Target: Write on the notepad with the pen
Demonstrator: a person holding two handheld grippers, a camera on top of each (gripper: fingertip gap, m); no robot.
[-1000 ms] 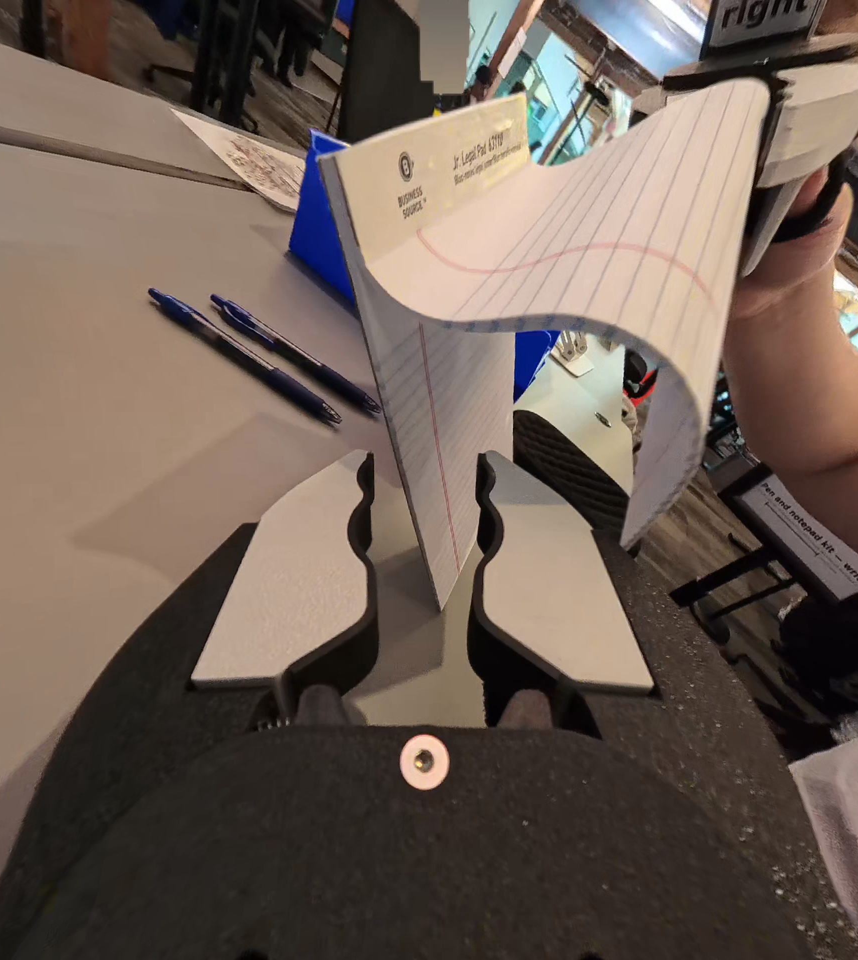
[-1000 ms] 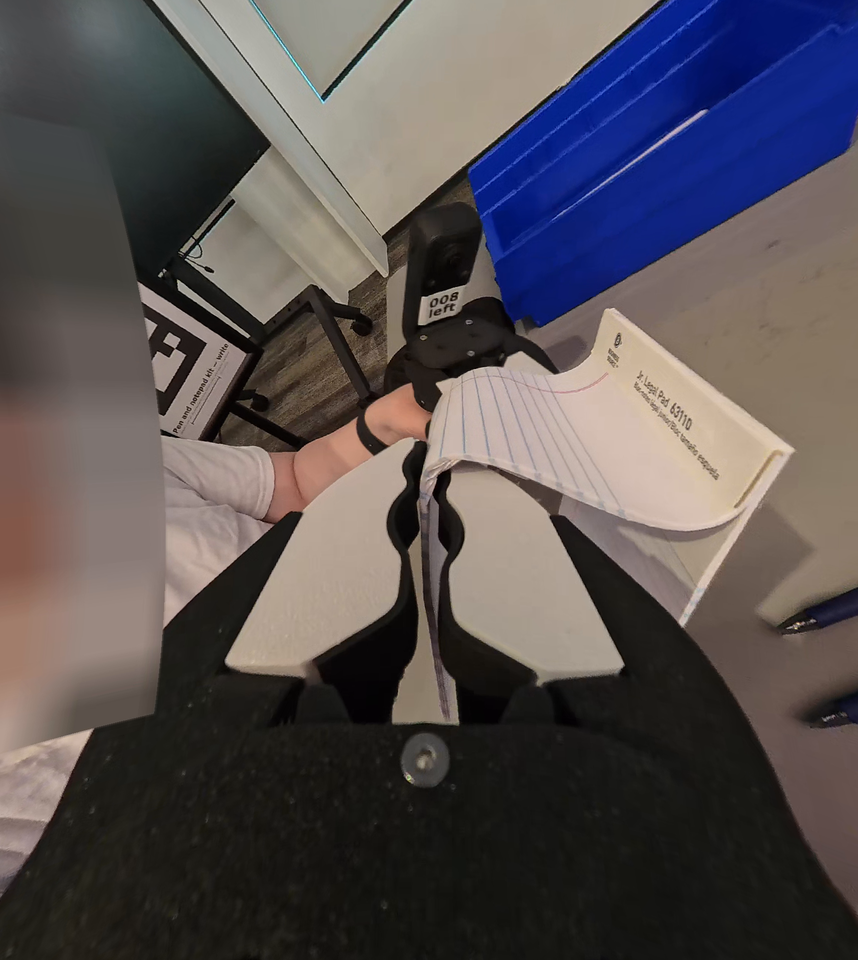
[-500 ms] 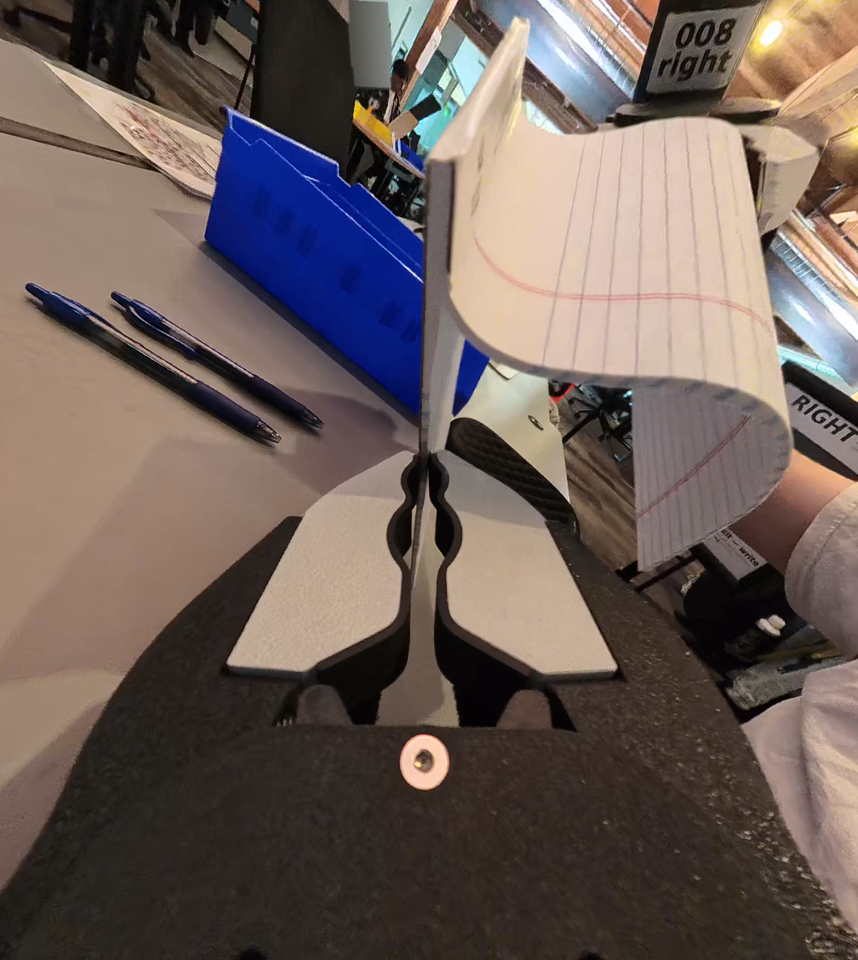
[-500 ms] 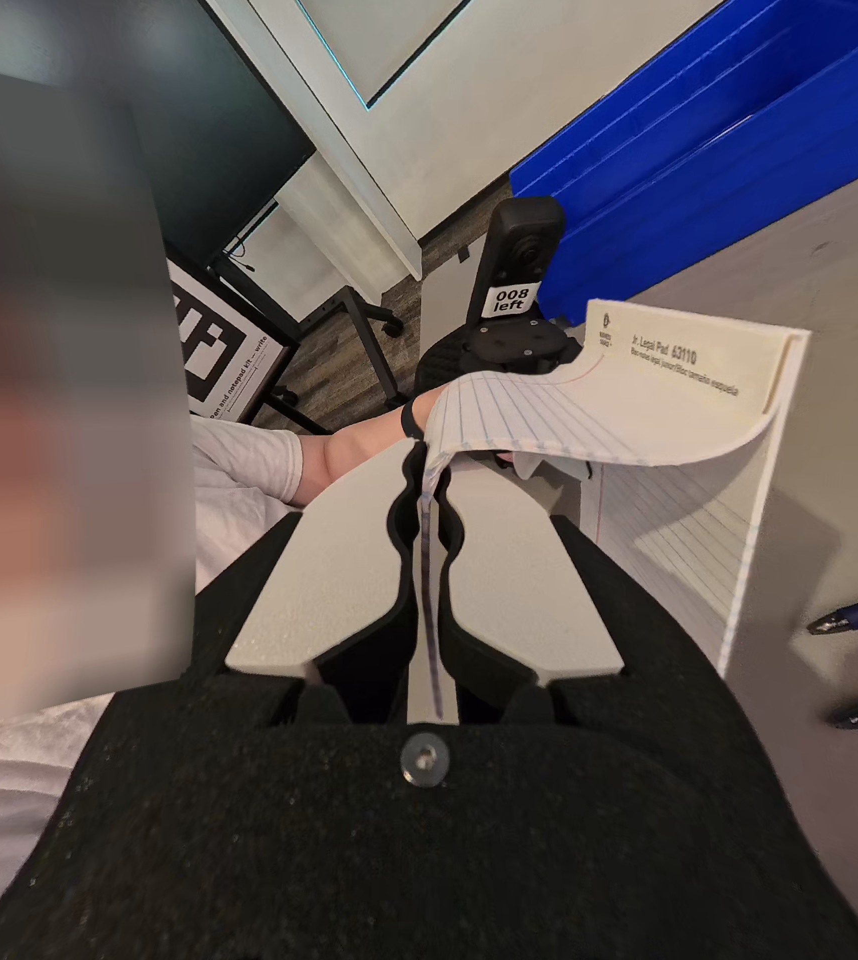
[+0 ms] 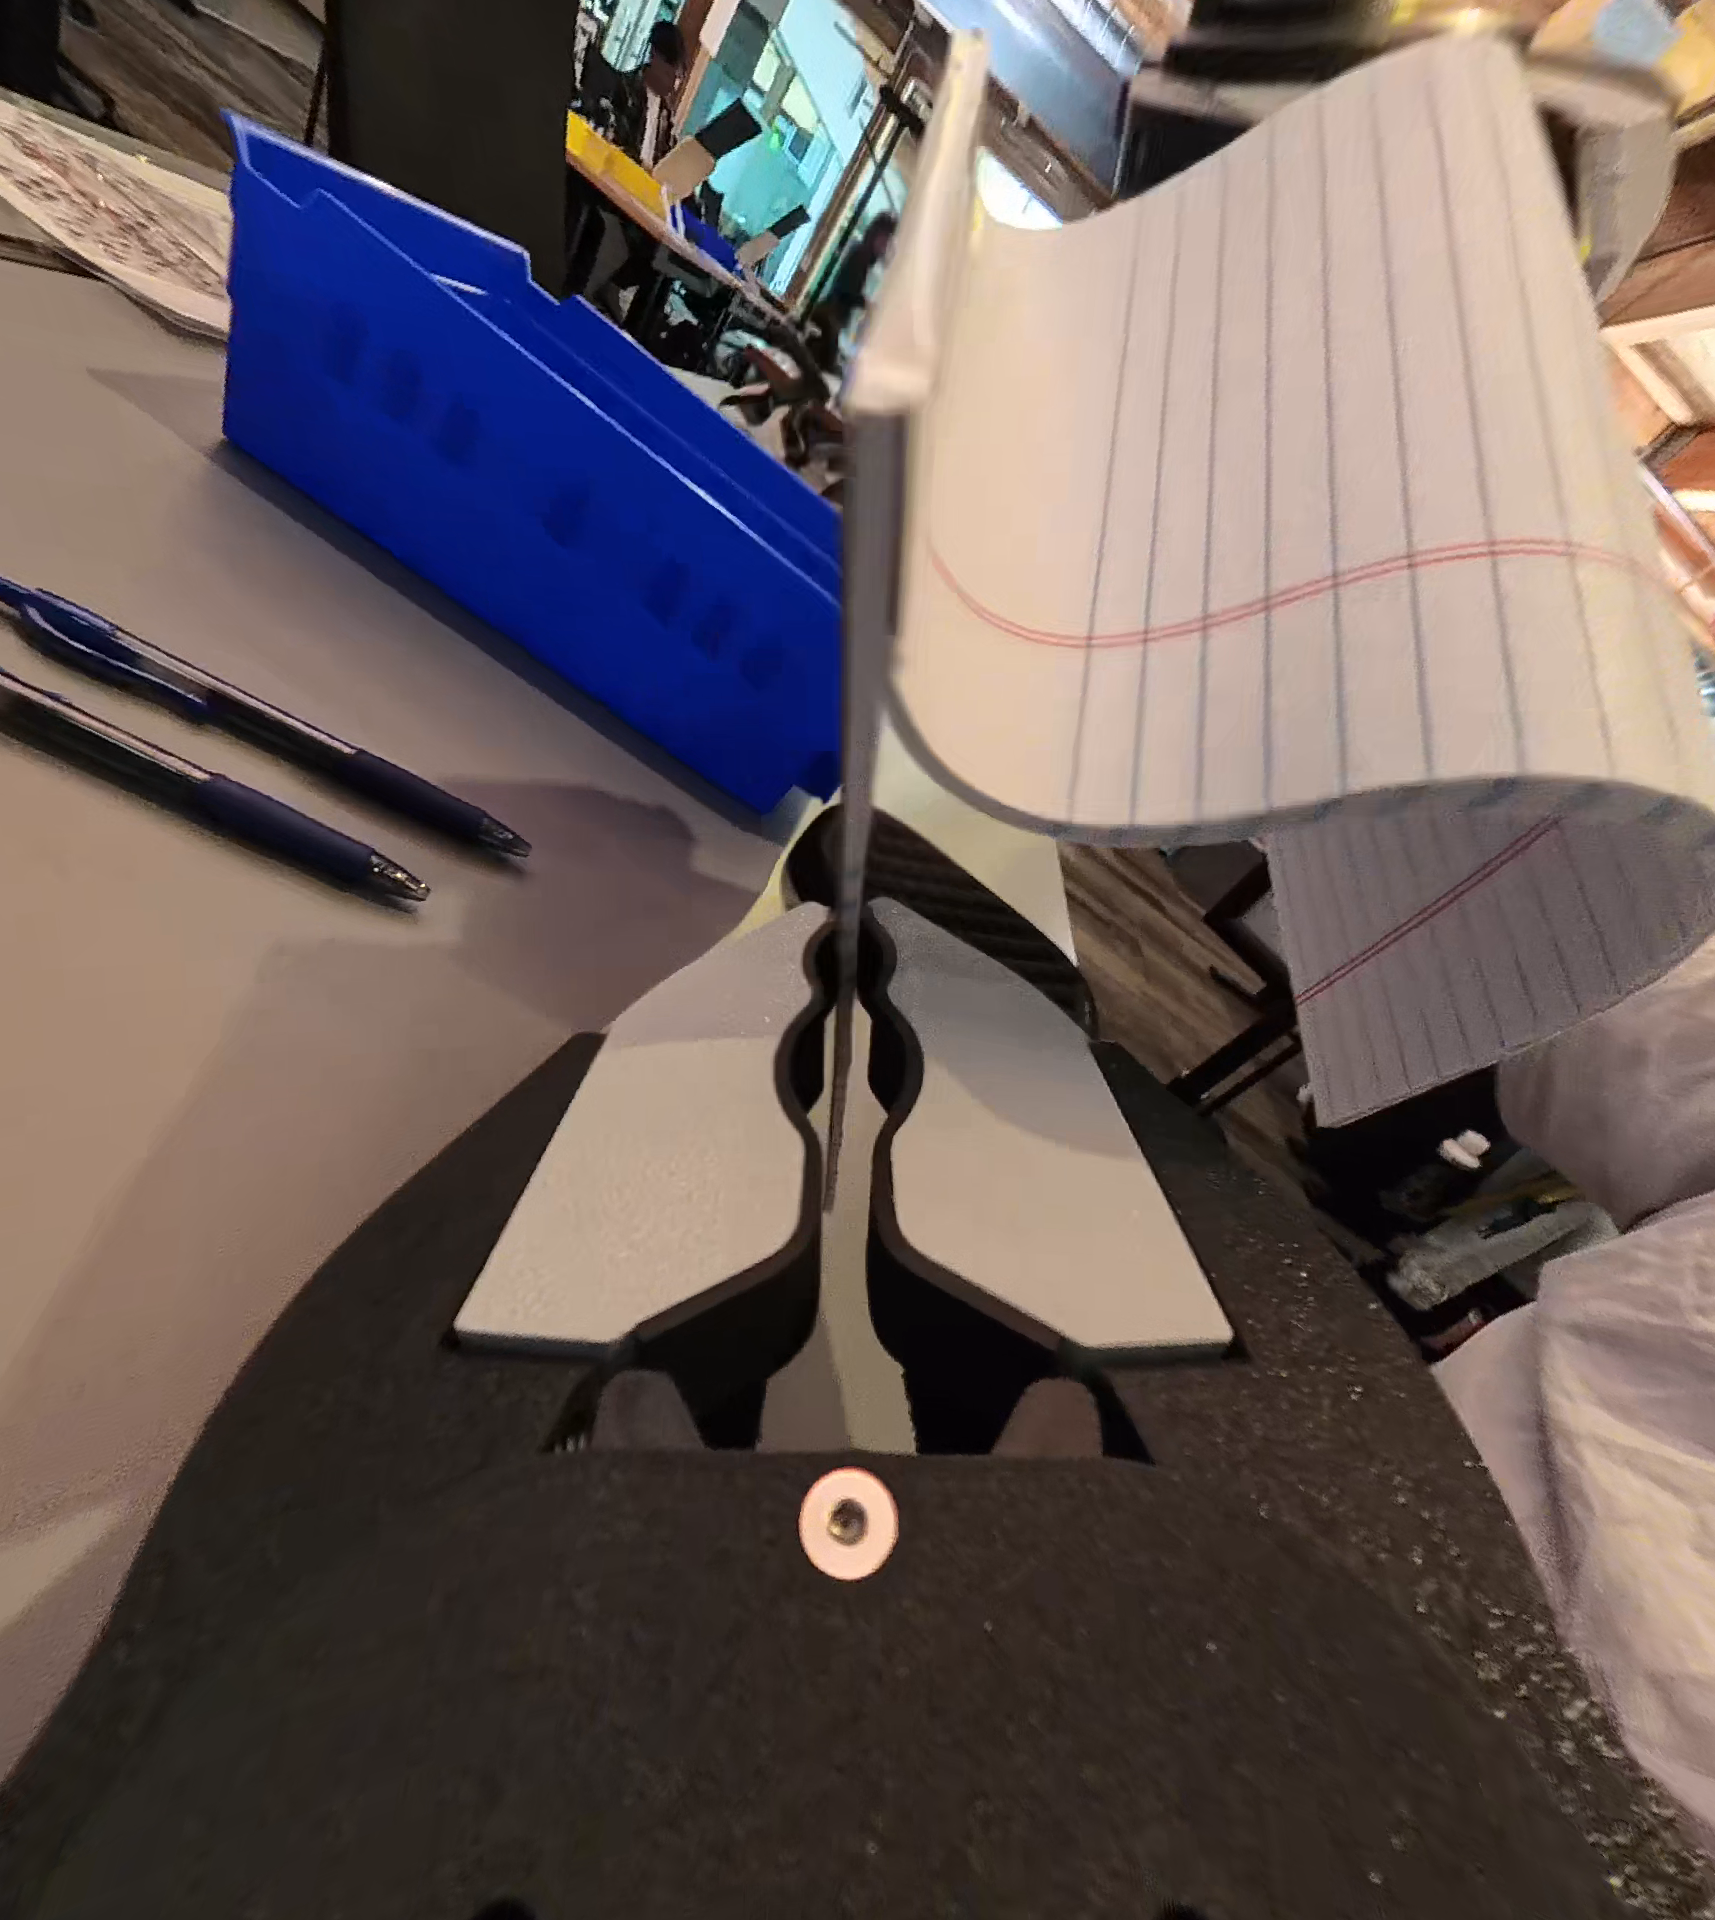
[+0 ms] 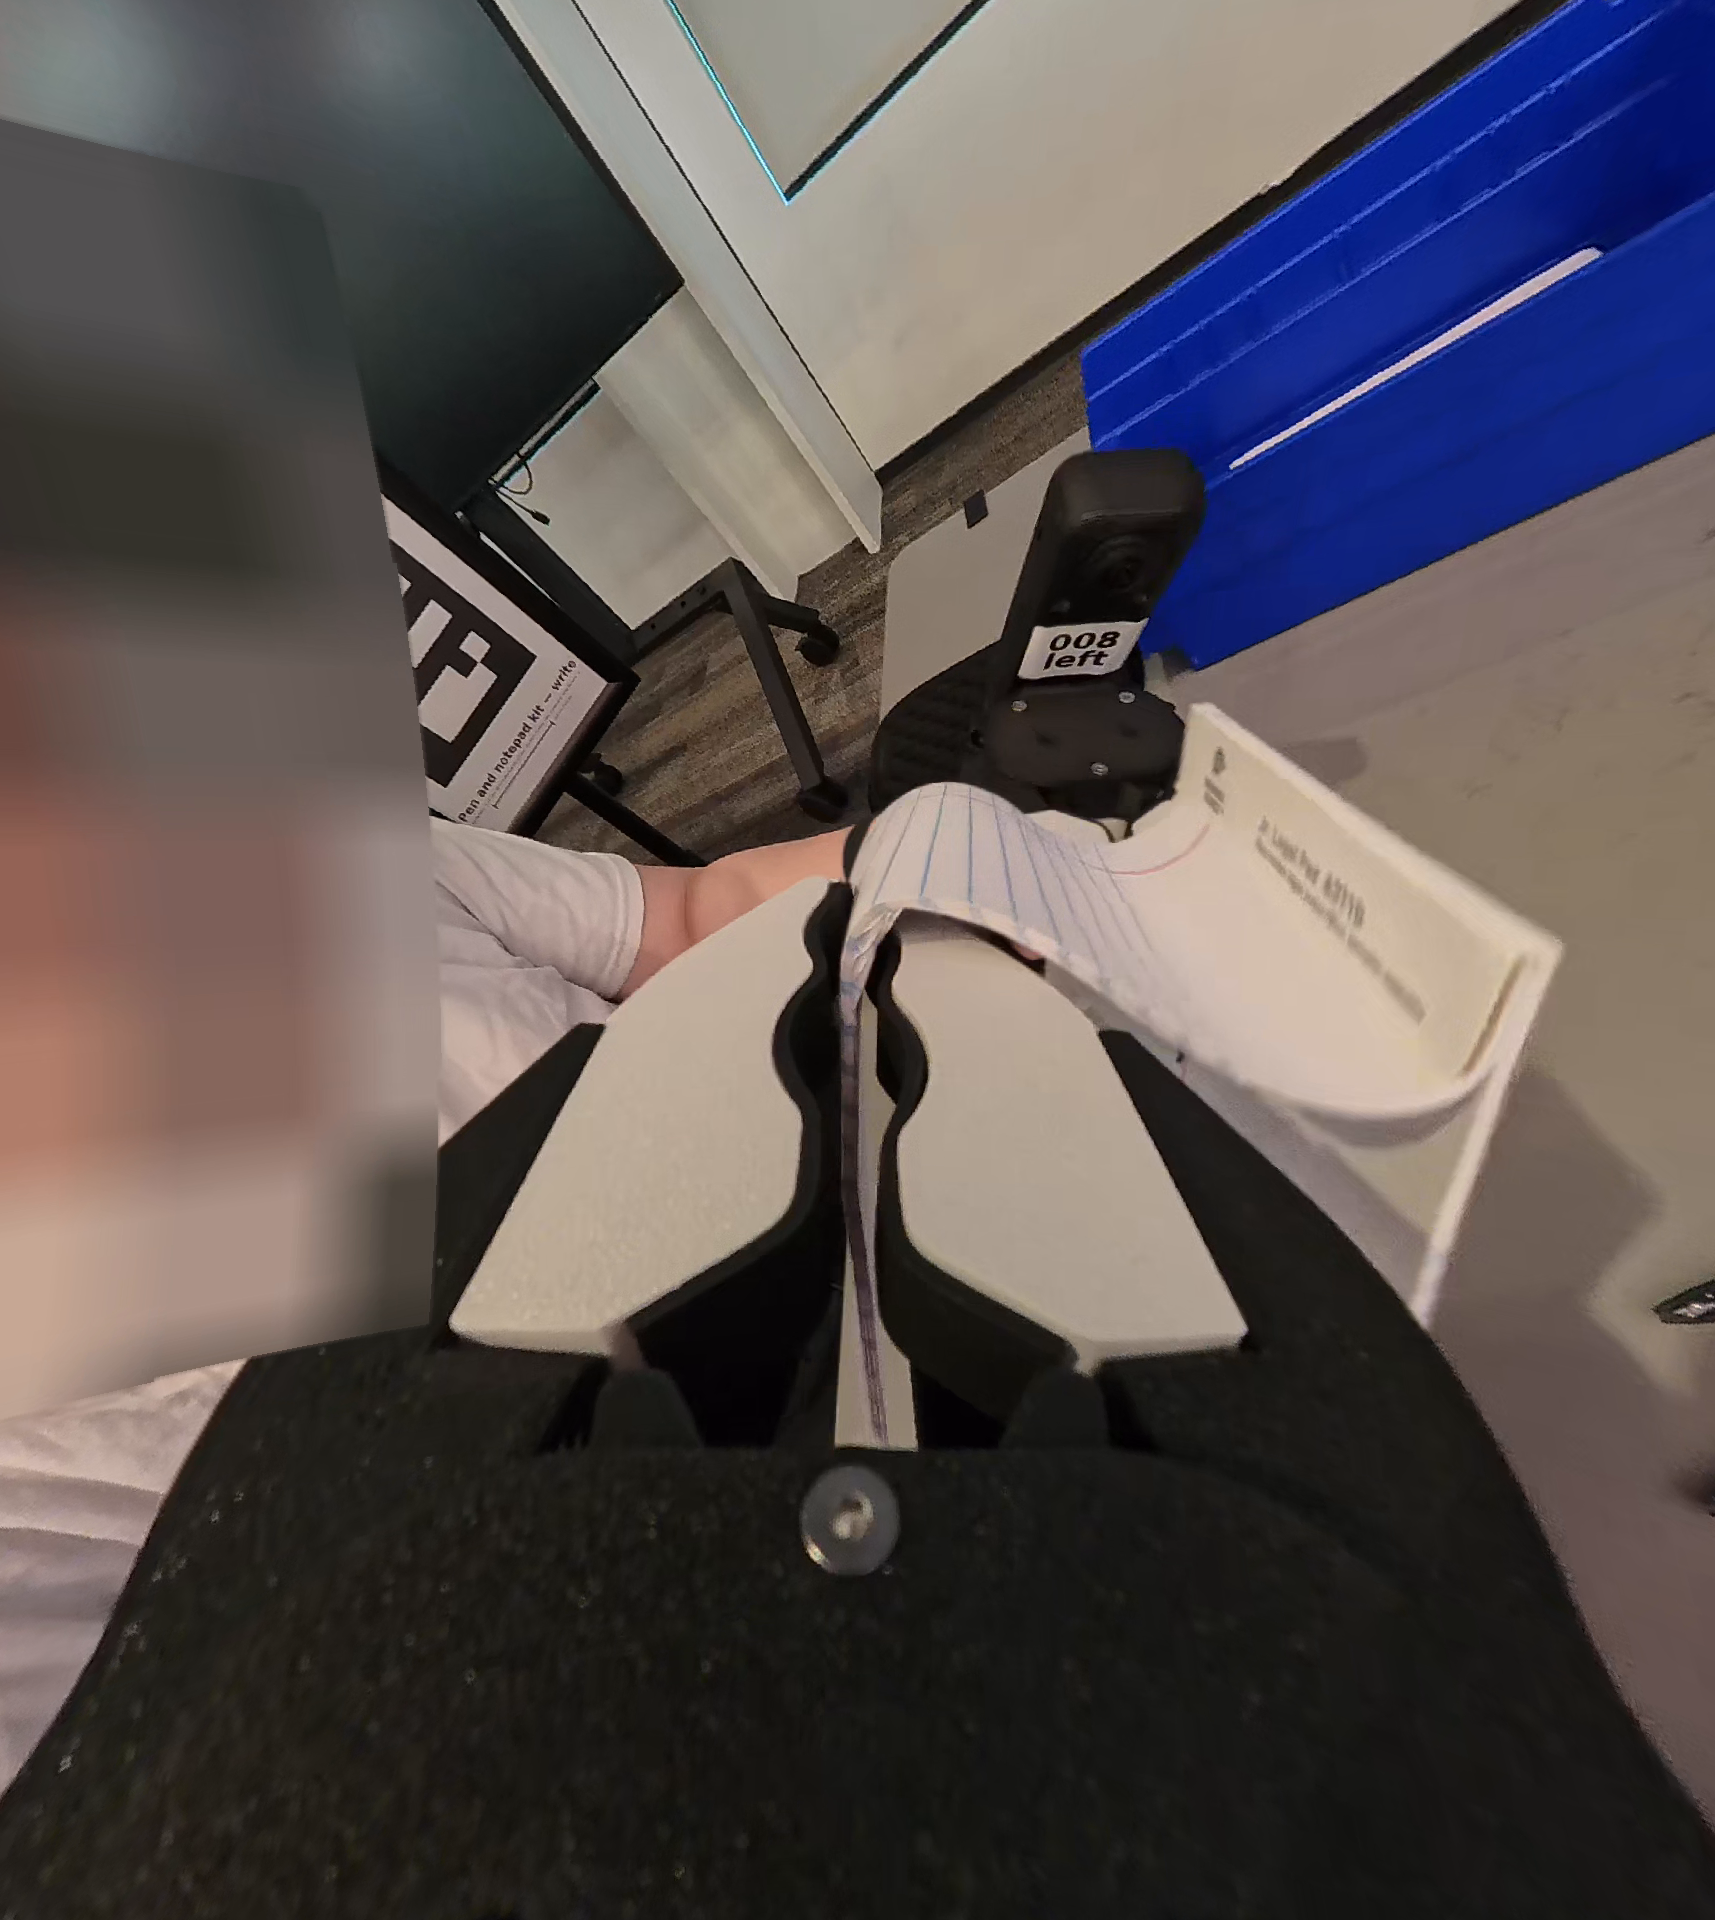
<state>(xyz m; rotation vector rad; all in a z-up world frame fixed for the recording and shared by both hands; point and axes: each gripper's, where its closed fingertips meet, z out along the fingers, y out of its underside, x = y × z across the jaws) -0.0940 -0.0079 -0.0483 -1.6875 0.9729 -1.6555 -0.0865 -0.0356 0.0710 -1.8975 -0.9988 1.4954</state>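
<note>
Above the grey worktop [image 5: 157,1039], left tongs [image 5: 845,940] pinch the notepad [image 5: 868,623] upright — right tongs [image 6: 858,925] pinch its curled sheets [image 5: 1300,499]; two blue pens [image 5: 240,717] lie nearby.

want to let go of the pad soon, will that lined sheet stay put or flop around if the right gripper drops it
Probably floppy: the lined sheet already bows in a deep curl between the binding and the right gripper. Likely light too. The pad's backing, pinched in the left gripper, stands straight, so seems stiffer.
</note>
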